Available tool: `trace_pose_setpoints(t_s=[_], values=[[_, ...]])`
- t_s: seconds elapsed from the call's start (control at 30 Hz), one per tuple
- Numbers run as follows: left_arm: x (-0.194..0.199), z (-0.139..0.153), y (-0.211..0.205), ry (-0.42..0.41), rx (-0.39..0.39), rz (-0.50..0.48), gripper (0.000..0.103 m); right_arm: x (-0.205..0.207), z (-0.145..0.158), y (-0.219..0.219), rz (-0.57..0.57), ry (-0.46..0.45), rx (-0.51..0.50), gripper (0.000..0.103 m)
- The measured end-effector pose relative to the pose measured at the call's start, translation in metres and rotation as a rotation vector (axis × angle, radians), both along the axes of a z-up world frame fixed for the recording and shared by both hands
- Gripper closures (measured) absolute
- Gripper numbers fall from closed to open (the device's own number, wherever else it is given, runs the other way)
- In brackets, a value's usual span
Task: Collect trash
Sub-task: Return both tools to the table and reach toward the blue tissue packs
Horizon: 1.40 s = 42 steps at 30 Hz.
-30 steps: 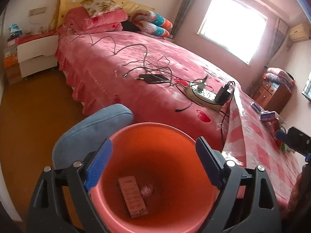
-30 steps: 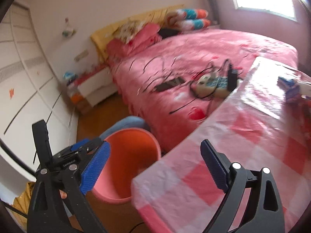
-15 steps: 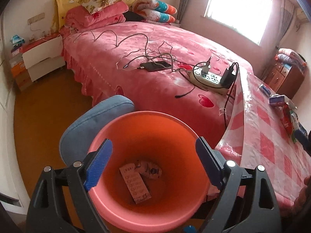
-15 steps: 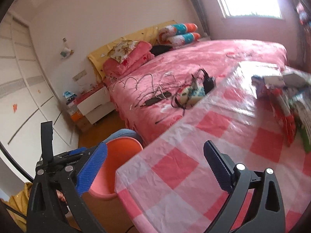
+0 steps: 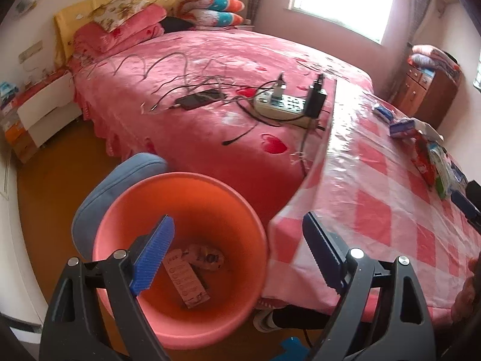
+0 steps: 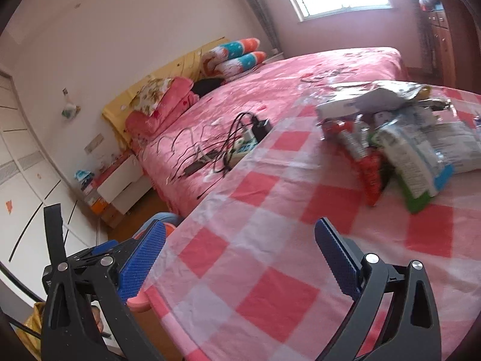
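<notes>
Both grippers gape empty, the left gripper (image 5: 237, 252) above the orange bin (image 5: 192, 186) holding a flat carton (image 5: 188, 282), the right gripper (image 6: 240, 258) over the checked tablecloth (image 6: 270, 240) short of the wrapper pile (image 6: 405, 147)

My left camera looks steeply down into the orange bin (image 5: 192, 198) — my right skims the checked table (image 6: 300, 240); both share the bed (image 5: 210, 69).
</notes>
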<state>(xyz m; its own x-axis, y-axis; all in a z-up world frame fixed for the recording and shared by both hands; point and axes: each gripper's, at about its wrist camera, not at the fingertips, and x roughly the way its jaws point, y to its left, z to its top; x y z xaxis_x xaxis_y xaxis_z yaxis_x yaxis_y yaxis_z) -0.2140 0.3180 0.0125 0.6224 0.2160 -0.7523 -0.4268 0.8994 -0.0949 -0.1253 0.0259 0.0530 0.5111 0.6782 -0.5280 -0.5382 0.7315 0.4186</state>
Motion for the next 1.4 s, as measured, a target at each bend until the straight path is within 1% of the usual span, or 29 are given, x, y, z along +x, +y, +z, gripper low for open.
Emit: trace_pose_setpoints(t_s=[0.07,0.2,0.4,0.57,0.67,0.8,0.97,1.1,1.2,1.23,1.3,1.4], values=[[0.004,0.004,-0.010,0.000,0.010,-0.018,0.015,0.003,0.001,-0.010,-0.017,-0.004,-0.001,0.005],[0.011,0.012,-0.026,-0.002,-0.002,-0.054,0.015,0.010,0.003,-0.029,-0.052,-0.001,0.010,0.005],[0.024,0.025,-0.057,0.002,0.016,-0.112,0.015,0.021,0.003,-0.063,-0.113,0.021,0.050,0.005],[0.036,0.038,-0.084,0.004,0.021,-0.161,0.015,0.031,0.002,-0.093,-0.180,0.025,0.049,0.005],[0.047,0.048,-0.101,0.003,0.022,-0.193,0.015,0.037,0.000,-0.110,-0.207,0.041,0.069,0.005],[0.072,0.070,-0.119,-0.019,-0.013,-0.223,0.015,0.046,-0.001,-0.135,-0.250,0.059,0.088,0.005],[0.132,0.098,-0.147,-0.036,-0.035,-0.283,0.015,0.051,-0.001,-0.156,-0.278,0.054,0.089,0.005],[0.200,0.109,-0.167,-0.021,-0.028,-0.349,0.015,0.056,-0.001,-0.170,-0.303,0.050,0.080,0.005],[0.262,0.100,-0.178,0.035,-0.045,-0.408,0.015,0.061,-0.006,-0.177,-0.311,0.068,0.083,0.005],[0.280,0.097,-0.181,0.053,-0.037,-0.418,0.015,0.063,-0.008,-0.178,-0.309,0.075,0.087,0.005],[0.313,0.088,-0.187,0.080,-0.021,-0.441,0.015,0.066,-0.012,-0.179,-0.304,0.094,0.097,0.005],[0.356,0.073,-0.194,0.122,-0.025,-0.478,0.015,0.069,-0.016,-0.180,-0.299,0.110,0.108,0.005]])
